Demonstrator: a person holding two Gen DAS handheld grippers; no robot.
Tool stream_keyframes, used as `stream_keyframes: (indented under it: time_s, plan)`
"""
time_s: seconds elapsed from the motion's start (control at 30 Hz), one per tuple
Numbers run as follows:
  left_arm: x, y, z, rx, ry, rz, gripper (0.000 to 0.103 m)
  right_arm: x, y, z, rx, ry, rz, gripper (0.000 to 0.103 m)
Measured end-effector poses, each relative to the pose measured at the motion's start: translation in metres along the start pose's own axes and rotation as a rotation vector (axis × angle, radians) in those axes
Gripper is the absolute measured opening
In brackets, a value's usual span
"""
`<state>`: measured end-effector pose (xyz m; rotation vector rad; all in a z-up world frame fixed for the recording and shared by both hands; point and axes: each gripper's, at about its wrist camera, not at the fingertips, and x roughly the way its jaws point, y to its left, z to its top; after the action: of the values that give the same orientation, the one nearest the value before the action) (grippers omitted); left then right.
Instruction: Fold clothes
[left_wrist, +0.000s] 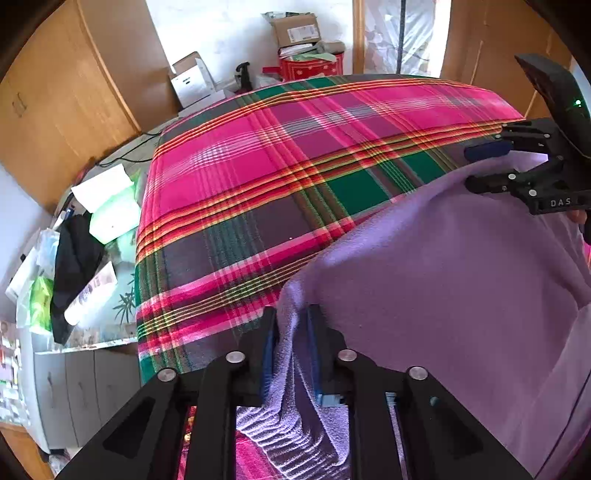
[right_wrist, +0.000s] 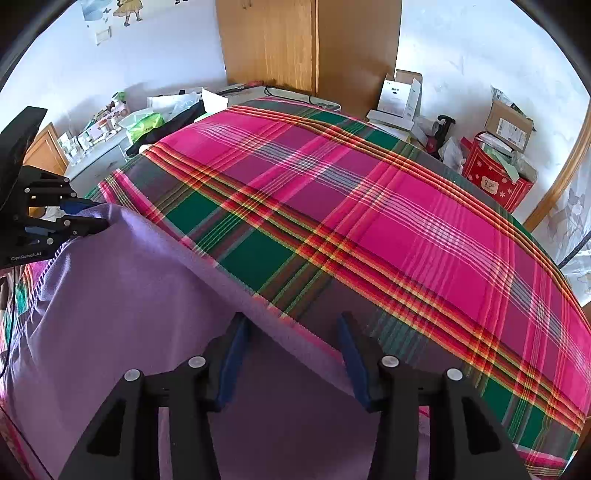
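The lilac garment (left_wrist: 443, 277) is spread over the plaid bedspread (left_wrist: 258, 166). Its corner is pinched by the left gripper (left_wrist: 291, 332) — the right gripper (right_wrist: 291, 332) is held spread astride the far edge. Cluttered cabinets (left_wrist: 74, 387) stand beside — nothing obstructs.

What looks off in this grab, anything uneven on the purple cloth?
Grip is lopsided. The left gripper is shut on a bunched corner of the purple cloth, while the right gripper straddles the far edge with its jaws open and no pinch. The plaid bedspread lies flat; nothing spilled or damaged.
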<state>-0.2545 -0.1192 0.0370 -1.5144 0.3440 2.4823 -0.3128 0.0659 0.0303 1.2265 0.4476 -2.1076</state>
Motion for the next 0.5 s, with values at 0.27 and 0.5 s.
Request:
stream_keyframes:
  time_s: [0.27,0.5]
  plan:
    - [-0.001,-0.001,-0.002,-0.011,-0.04,0.023,0.004,-0.01,0.003,-0.011,0.011,-0.012,-0.027,0.011]
    - [-0.01,-0.002,-0.003,-0.035,-0.064,0.06,0.004,-0.025,0.015,-0.019,0.014,-0.055,-0.084,0.006]
